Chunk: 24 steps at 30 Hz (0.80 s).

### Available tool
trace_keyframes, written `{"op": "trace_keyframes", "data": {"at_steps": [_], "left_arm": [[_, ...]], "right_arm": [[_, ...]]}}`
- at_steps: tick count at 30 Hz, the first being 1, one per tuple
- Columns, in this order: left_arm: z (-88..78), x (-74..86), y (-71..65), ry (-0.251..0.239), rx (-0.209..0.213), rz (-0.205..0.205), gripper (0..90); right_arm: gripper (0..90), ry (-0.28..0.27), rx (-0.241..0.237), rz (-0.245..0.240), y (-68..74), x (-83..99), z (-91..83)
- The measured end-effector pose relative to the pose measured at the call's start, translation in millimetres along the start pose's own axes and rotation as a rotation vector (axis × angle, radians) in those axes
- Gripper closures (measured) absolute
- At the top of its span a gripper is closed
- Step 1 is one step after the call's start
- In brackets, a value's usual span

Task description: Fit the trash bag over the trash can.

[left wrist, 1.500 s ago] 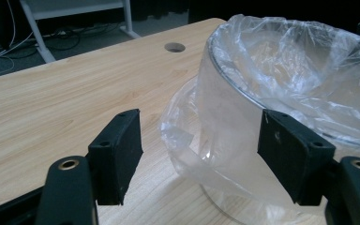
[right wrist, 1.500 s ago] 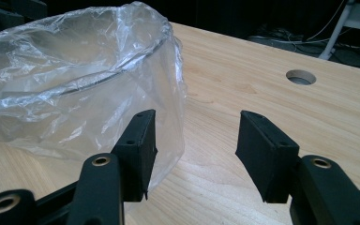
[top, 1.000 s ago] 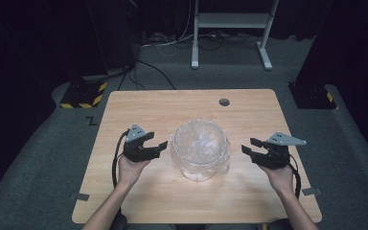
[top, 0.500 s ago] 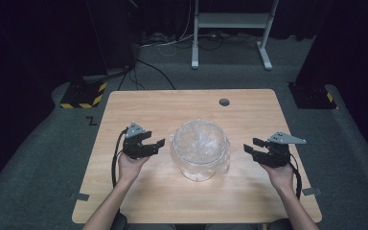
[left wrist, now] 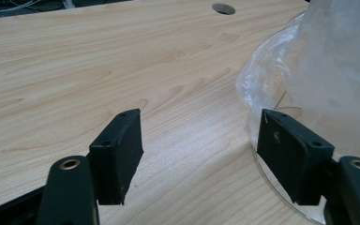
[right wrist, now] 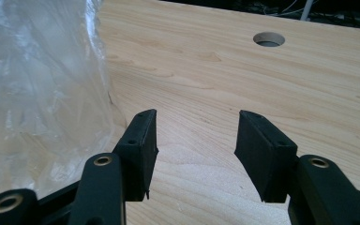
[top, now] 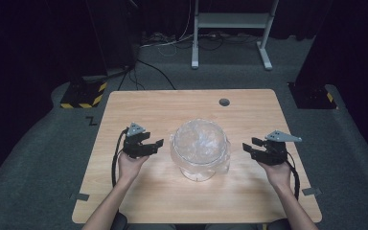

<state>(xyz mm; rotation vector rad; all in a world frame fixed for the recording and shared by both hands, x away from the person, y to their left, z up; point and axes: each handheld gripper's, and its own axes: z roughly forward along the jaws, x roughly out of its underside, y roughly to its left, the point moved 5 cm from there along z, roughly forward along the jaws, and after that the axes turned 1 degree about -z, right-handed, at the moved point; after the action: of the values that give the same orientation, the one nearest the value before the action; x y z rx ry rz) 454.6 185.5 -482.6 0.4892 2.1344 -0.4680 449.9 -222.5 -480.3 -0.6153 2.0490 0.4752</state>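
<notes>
my left gripper [top: 149, 145] sits near my edge of the table [top: 139, 110], jaws apart with nothing between them; in the left gripper view the pads [left wrist: 120, 154] hover over bare wood and the right-hand pad is just beside the clear bowl's base [left wrist: 281, 187], not pressing it as far as i can tell. right gripper [top: 250, 146] same deal, jaws parted and empty, pads [right wrist: 143, 145] over wood with the plastic just off to their left in the right gripper view. between the two, about mid-table and toward my side, stands the clear bowl [top: 200, 168] with a crumpled transparent plastic bag [top: 201, 141] stuffed in it and bulging above the rim. my read on handling: bag is thin film, very light, soft, crinkly, slippery, will collapse and slide under the pads, so pinch a fold or a bunched ridge near the top, not the smooth face. the bowl looks rigid and smooth, can't tell glass or plastic, so treat as breakable and slick; a side push could skate it across the wood. best to steady the rim or wall with one gripper while the other pulls the film. farther out the table is bare wood with a round cable hole [top: 224, 102] near the far edge, then grey floor, a white stand [top: 230, 28] and cables [top: 148, 67] beyond.
</notes>
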Motion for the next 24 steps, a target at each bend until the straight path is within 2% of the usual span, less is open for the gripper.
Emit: {"op": "trace_keyframes", "data": {"at_steps": [7,16,24], "left_arm": [[7.0,2.9,2.2,0.022,-0.014,0.008,31.2],[14.6,9.6,10.6,0.053,-0.043,-0.005,31.3],[21.8,15.6,14.5,0.084,-0.06,0.004,31.3]], "right_arm": [[49.2,0.019,0.014,0.006,-4.7,4.7,5.8],[49.4,0.04,0.022,0.001,-7.7,9.0,13.9],[49.7,0.058,0.029,-0.02,-8.1,12.0,20.8]]}}
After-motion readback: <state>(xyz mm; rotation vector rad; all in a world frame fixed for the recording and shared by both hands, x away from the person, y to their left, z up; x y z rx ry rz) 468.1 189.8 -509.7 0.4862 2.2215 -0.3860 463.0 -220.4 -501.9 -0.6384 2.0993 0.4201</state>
